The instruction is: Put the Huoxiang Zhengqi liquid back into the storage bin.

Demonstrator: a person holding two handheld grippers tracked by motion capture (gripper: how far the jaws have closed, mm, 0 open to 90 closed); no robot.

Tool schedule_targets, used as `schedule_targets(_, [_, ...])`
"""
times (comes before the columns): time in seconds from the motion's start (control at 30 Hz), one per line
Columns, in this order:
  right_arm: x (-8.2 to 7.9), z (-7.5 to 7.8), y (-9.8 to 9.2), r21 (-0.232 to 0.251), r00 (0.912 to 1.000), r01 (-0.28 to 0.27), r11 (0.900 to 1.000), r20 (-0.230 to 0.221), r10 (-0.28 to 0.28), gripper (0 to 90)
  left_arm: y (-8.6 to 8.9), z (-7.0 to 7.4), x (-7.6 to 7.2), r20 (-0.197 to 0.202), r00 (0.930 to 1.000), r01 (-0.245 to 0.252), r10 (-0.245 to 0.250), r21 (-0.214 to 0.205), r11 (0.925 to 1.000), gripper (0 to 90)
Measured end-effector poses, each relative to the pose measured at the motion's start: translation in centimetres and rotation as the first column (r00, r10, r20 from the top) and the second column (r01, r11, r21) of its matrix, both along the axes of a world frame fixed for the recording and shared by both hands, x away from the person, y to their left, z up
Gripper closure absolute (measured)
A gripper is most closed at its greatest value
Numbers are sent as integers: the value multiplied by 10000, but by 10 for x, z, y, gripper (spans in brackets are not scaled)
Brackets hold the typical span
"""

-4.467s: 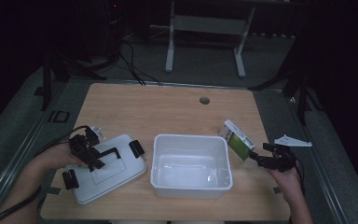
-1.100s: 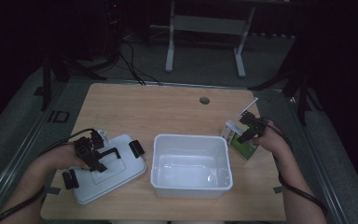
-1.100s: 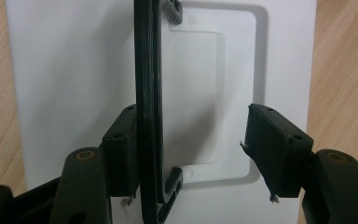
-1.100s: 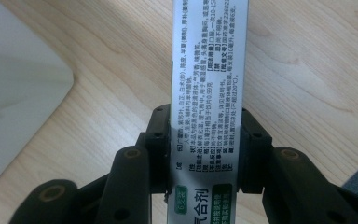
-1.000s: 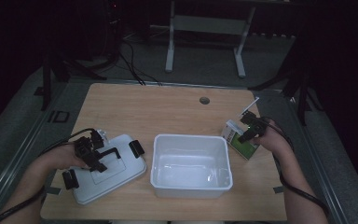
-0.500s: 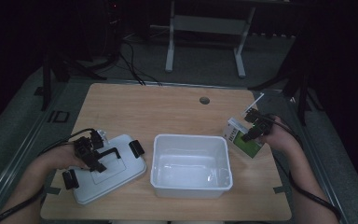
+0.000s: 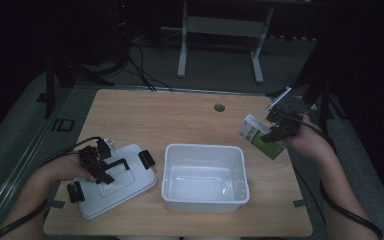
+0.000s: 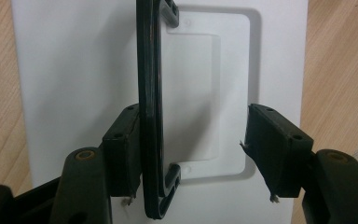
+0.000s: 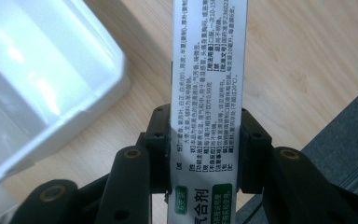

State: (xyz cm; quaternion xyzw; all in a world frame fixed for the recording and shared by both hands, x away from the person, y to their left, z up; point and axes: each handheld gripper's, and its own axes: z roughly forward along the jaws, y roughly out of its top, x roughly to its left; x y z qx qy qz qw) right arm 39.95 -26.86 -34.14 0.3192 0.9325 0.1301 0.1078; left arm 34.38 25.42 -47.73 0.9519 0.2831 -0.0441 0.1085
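table: pale wood top (image 7: 180, 115), bearing everything here.
bin: open white tub (image 7: 205, 176) at the middle of the near half, nothing visible inside; a corner of it shows in the right gripper view (image 9: 46, 88).
lid: white lid (image 7: 115, 181) lying flat just left of the bin, black handle (image 8: 151, 107) raised off its top.
box: slim green-and-white carton (image 7: 261, 136), off the table, above the far right part and just beyond the bin's far right corner; printed face seen in the right gripper view (image 9: 209, 84).
right gripper: (image 7: 279, 131) jaws closed on the box across its narrow sides, pads pressing both.
left gripper: (image 7: 96, 161) over the lid, jaws half spread astride the handle; one pad lies against the bar, the other stands clear, so no grip.
key relation: the bin lies left of and toward the person from the held box. The box's long axis runs along the jaws, away from the hand. The right hand is the nearer to the bin's opening.
likely next: I judge a short carry over the rim, then a release.
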Motion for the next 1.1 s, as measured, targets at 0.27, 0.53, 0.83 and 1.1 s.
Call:
schedule_targets(0.27, [-17,22,18,20,9962,-820,9966,292,819,639,-1,-1,0,-146,9999,9,-6,165,9999,400])
schedule_targets(0.53, [-33,35,38,367,9829,-1833,9824,241,1825,639,-2,1,-1,-161,9999,55,-52,205,9998,400])
schedule_targets(0.83, [-51,37,64,377,9564,-2921,9556,130,2918,639,-2,0,-1,-200,9998,54,-50,222,9997,400])
schedule_targets(1.1, [-73,38,92,385,9165,-4000,9157,51,4001,639,-2,0,-2,-219,9997,59,-53,271,9996,400])
